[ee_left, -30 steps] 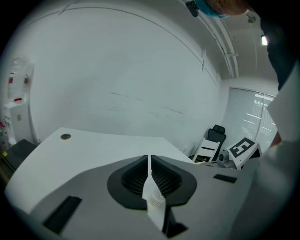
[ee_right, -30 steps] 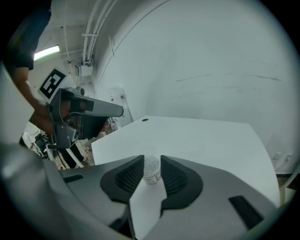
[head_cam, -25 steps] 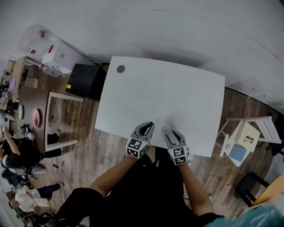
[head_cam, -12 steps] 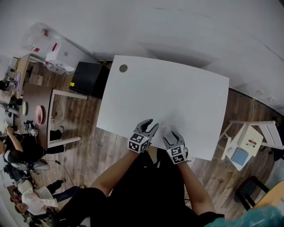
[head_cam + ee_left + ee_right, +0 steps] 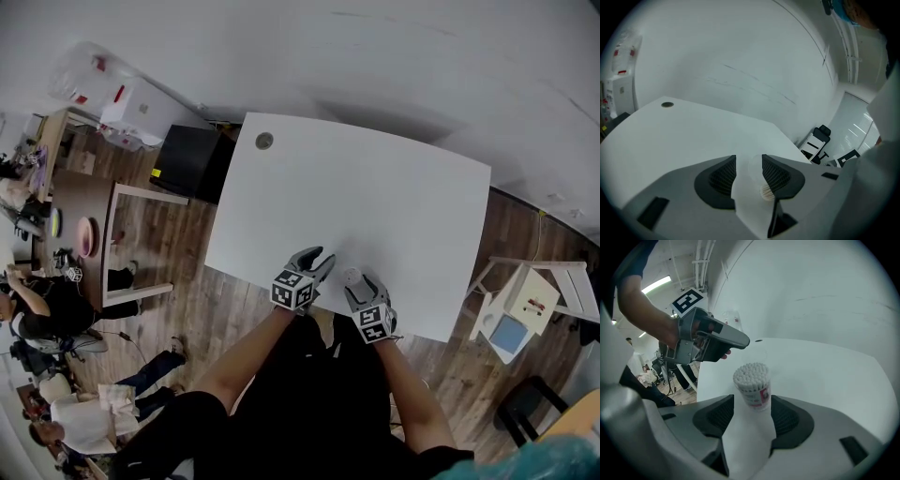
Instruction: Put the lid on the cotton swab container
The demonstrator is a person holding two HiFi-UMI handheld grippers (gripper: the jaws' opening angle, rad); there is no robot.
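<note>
Standing upright on the white bench (image 5: 375,187), the container (image 5: 752,386) sits between the tips of the right gripper's (image 5: 752,400) jaws, its base just inside them and its packed swabs (image 5: 751,372) rising above them. A faint clear lid (image 5: 755,356) shows over the swab heads; whether it is fully seated cannot be told. The right jaws stand wide and have just been opening. A sliver of bench shows between the container and the jaw on its left, and the other jaw lies just beside it without visibly pressing. Seen from the right jaws, the left gripper (image 5: 749,158) hangs above and beyond the container, held in a hand (image 5: 675,333). Its jaws are wide too and have just been opening. In the left gripper view the lid and swab heads show low between them, nearer the jaw on the right. Far beyond the left jaws, a round cable hole (image 5: 667,104) marks the bench's far corner.
</note>
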